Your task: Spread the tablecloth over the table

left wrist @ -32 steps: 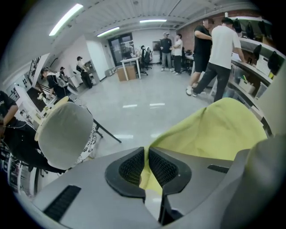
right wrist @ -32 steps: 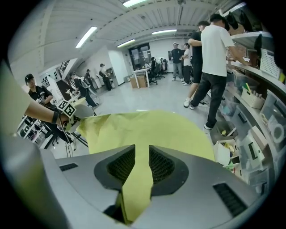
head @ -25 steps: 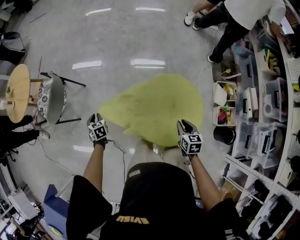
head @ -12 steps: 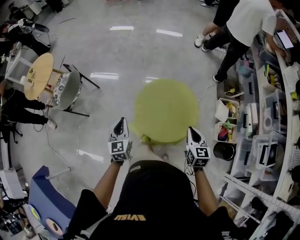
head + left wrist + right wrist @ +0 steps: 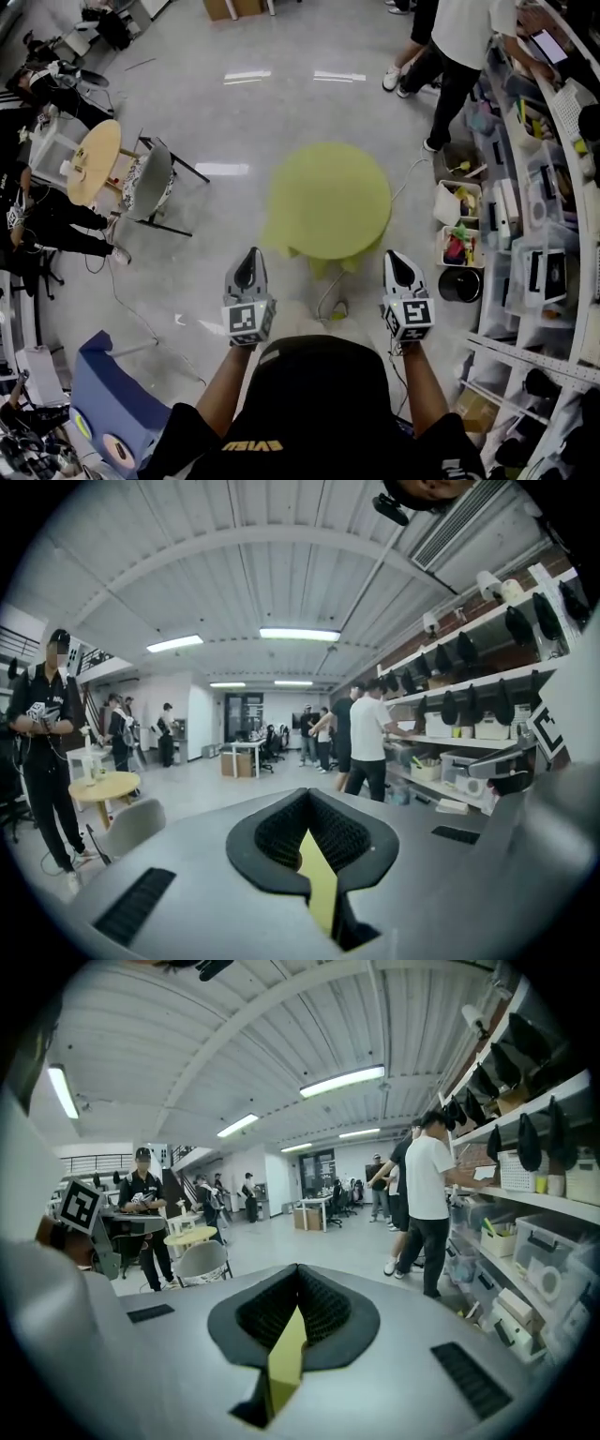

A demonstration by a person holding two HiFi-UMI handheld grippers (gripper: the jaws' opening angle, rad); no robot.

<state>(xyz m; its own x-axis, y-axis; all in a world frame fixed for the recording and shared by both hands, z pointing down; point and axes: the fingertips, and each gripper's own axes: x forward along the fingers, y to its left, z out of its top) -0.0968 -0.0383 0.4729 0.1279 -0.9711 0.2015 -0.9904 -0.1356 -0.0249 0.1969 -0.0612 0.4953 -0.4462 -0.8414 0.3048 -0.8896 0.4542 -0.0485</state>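
**Cloth** [image 5: 328,199]: draped over the round table, ahead of and below both claws, its near hem falling between them.

**Left claw** [image 5: 249,255] and **right claw** [image 5: 396,257]: both closed and lifted clear of the cloth. The head view shows no fabric running to either, so each is judged empty.

**Likely faults.**
- (a) The drape looks uneven. A corner hangs ahead of the left claw, while the side ahead of the right claw shows a short, rounded edge. A lopsided overhang may let the cloth creep off toward the heavier side.
- (b) The near hem bunches into folds just ahead of the claws. A correcting pull on one fold alone would probably drag the whole sheet rather than flatten it.
- (c) Closed claws must reopen before any regrasp; brought down closed, they would only push the fabric.
- (d) A cable [image 5: 328,302] loops on the floor below and between the claws and could catch a foot on a step forward.

**Not resolved.**
- The table is wholly covered, so centring cannot be checked.
- The far hem, beyond the claws, is out of sight.
- The wearer's head [image 5: 314,380] blocks the floor behind the claws.
- A yellow sliver [image 5: 320,878] shows in the slit between each claw's jaws in the gripper views. Whether it is cloth seen beyond or a part of the claw cannot be told.
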